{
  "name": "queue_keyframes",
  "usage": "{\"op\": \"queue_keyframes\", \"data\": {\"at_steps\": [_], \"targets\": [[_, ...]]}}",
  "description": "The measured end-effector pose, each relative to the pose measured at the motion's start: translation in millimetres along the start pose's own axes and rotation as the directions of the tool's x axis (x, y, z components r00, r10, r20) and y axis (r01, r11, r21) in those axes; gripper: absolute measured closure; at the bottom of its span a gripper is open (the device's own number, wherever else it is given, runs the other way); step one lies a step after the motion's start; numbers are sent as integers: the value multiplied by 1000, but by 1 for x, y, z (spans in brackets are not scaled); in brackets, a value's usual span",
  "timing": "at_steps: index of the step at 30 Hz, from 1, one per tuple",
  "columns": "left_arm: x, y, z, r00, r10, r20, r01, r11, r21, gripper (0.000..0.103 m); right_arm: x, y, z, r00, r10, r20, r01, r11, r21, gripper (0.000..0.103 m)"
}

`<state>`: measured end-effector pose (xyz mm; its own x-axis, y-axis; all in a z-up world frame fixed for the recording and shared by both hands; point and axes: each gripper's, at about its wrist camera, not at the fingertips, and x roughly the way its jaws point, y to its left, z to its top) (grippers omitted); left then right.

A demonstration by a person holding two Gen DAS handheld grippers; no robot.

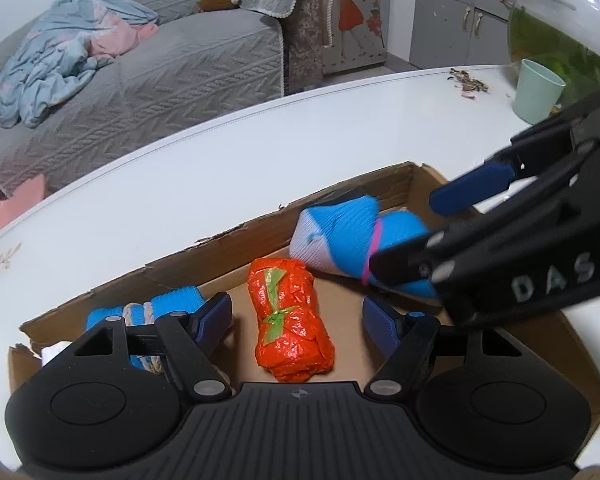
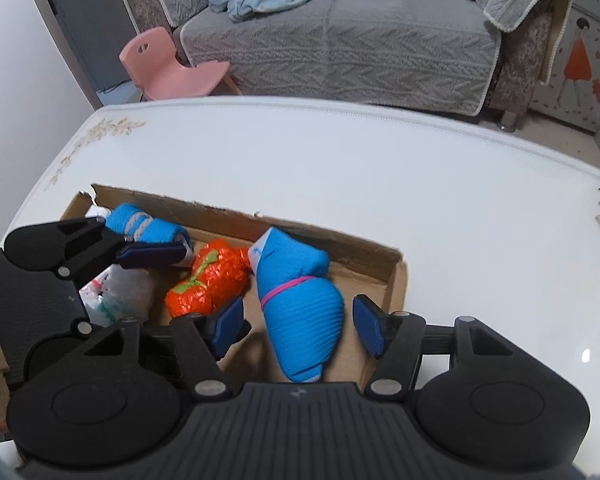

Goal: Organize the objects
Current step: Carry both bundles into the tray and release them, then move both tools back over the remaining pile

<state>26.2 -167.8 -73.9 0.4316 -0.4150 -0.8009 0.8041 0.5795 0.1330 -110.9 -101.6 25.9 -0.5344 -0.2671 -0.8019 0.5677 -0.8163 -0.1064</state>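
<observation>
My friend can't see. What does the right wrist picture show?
The right tool is open around a blue sock bundle in a cardboard box on a white table. An orange wrapped bundle lies beside it.

Bright, even indoor light — soft shadows, mild glare, strong fisheye bending at edges.

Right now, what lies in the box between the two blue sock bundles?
The orange plastic-wrapped bundle lies between the rope-tied blue sock bundle and the pink-banded blue sock bundle in the cardboard box; both wrist views show this.
</observation>
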Motion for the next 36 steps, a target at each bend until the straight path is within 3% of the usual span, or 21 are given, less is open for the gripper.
{"op": "queue_keyframes", "data": {"at_steps": [7, 11, 12, 14, 20, 28, 36], "targets": [[-49, -7, 1, 1000, -11, 18, 10, 999, 50, 19, -43, -2, -4, 998, -5, 64, 4, 1000, 10, 44], [-91, -1, -9, 999, 5, 31, -6, 1000, 15, 17, -60, 5, -15, 997, 6, 71, -7, 1000, 15, 44], [-103, 2, -14, 999, 11, 32, -11, 1000, 4, 17, -65, 8, -20, 998, 11, 69, -12, 1000, 12, 43], [-125, 6, -27, 999, 27, 27, -27, 1000, -5, 16, -73, 16, -28, 998, 10, 67, -10, 1000, -3, 31], [-179, 15, -83, 997, 74, -7, -75, 994, -83, 9, -102, 44, -64, 997, 41, 65, -40, 999, -19, 29], [-196, 17, -160, 989, 50, -136, -74, 981, -177, 9, -91, 67, -103, 991, 130, -24, -127, 986, 112, 29], [-175, 10, -181, 978, 33, -206, -69, 982, -174, 9, -43, 80, -118, 976, 155, -155, -122, 972, 203, 30]]}}
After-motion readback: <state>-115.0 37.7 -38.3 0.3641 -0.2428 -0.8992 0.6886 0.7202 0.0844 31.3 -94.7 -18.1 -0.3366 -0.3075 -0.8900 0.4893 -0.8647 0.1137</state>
